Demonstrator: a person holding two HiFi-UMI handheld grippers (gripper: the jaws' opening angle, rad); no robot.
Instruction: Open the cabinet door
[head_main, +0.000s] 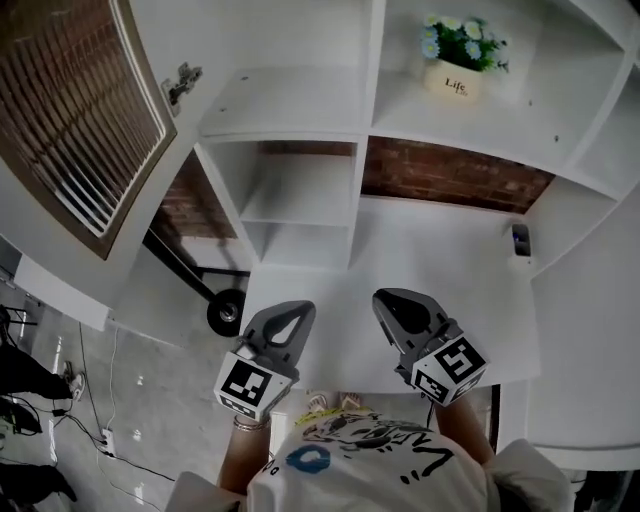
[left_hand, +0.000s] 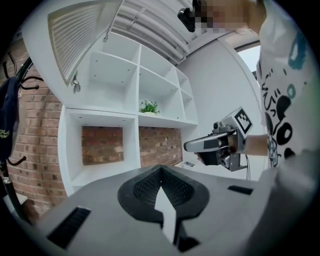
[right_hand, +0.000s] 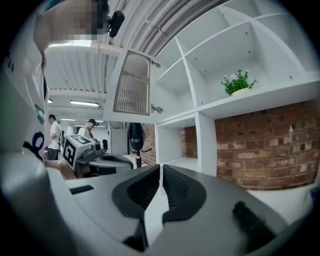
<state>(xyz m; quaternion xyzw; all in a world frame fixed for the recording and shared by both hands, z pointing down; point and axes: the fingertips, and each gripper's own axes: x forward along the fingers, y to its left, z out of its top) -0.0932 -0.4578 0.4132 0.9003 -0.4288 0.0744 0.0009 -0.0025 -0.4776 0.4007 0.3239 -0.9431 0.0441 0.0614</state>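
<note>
Cabinet door (head_main: 70, 110), the louvred one, stands swung wide off the upper left corner of the white shelving unit (head_main: 360, 150). Its slatted face is turned out into the room, and its bare hinge (head_main: 182, 82) shows at the edge of the now open compartment (head_main: 285, 100). The opening itself therefore looks done, and nothing on the door appears half-way or caught.

Neither tool is on the door. The left gripper (head_main: 298, 308) and the right gripper (head_main: 388, 298) sit side by side, low and close to the person's body, at the near edge of the white worktop (head_main: 440, 260), well apart from the door above. In the left gripper view the jaws meet at their tips with nothing between them. In the right gripper view the jaws are likewise drawn together on nothing, with only a thin sliver of light showing down the seam.

A potted plant (head_main: 462, 55) sits on a shelf toward the unit's upper right, and a small dark object (head_main: 520, 238) lies at the worktop's right edge. Both are clear of the door's swing.

I judge the task complete or very nearly so. At most, what remains is confirming that the door rests open on its own.
</note>
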